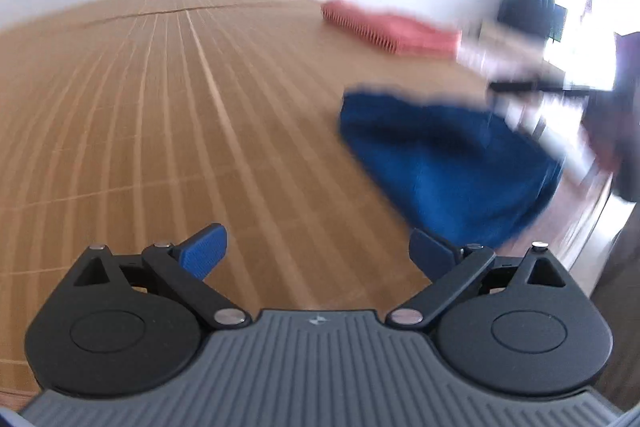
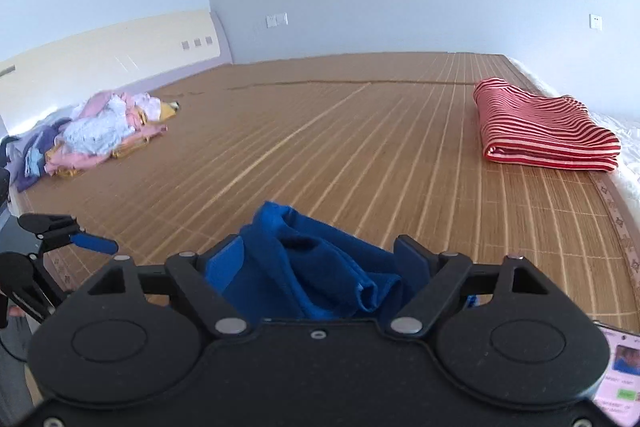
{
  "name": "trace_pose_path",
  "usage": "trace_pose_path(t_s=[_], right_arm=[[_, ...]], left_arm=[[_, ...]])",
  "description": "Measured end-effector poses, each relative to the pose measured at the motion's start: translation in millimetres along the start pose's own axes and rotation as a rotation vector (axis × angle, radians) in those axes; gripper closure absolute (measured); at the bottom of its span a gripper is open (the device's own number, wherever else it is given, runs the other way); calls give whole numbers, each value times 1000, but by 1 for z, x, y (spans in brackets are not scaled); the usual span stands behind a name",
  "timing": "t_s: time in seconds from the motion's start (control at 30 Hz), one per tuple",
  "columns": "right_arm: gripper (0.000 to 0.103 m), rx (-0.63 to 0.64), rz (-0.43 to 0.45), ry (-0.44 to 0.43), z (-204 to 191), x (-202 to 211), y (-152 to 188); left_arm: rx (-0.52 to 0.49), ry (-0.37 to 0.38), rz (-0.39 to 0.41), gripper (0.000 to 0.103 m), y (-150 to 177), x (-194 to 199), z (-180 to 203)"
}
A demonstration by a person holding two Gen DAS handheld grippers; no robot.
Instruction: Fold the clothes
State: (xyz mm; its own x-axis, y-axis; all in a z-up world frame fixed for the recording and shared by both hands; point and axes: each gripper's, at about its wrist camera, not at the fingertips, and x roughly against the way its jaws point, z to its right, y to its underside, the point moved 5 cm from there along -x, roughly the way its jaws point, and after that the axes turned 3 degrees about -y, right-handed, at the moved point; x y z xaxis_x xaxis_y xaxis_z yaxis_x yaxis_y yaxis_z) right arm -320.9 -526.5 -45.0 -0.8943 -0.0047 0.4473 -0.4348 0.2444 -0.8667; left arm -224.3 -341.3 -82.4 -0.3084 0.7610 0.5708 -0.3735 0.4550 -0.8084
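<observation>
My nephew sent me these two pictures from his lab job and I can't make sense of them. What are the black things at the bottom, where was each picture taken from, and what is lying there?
The black things are two hand-held grippers; a person carries one in each hand. Each has a small wide-angle camera looking forward along its fingers, so you see it from behind.

The blurred picture comes from the left gripper. Its jaws stand wide apart with nothing between them.

The sharp picture comes from the right gripper. A bunched blue garment sits between its jaws, apparently gripped; the other camera sees the same garment hanging off to the side.

Underneath is a bamboo mat. On it lie a folded red striped cloth at one edge and a pile of unfolded clothes at the other. The job is folding clothes.
</observation>
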Motion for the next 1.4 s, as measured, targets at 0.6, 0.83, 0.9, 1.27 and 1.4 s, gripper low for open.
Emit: trace_pose_path(t_s=[0.6,0.83,0.9,1.27,1.4], right_arm=[[31,-307,-181,121,62,-8,33],[37,-255,-202,-96,11,-42,37],[37,-241,-206,-158,-9,-53,40],[30,90,-62,-75,-62,-20,6],[34,334,-133,-82,-93,-29,0]], left_arm=[[-273,-2,12,0,-7,-86,101],[-237,-47,-5,0,12,-38,44],[-207,-71,-15,0,19,-21,18],[-49,-75,11,0,12,25,-39],[-120,23,-17,0,-6,9,-15]])
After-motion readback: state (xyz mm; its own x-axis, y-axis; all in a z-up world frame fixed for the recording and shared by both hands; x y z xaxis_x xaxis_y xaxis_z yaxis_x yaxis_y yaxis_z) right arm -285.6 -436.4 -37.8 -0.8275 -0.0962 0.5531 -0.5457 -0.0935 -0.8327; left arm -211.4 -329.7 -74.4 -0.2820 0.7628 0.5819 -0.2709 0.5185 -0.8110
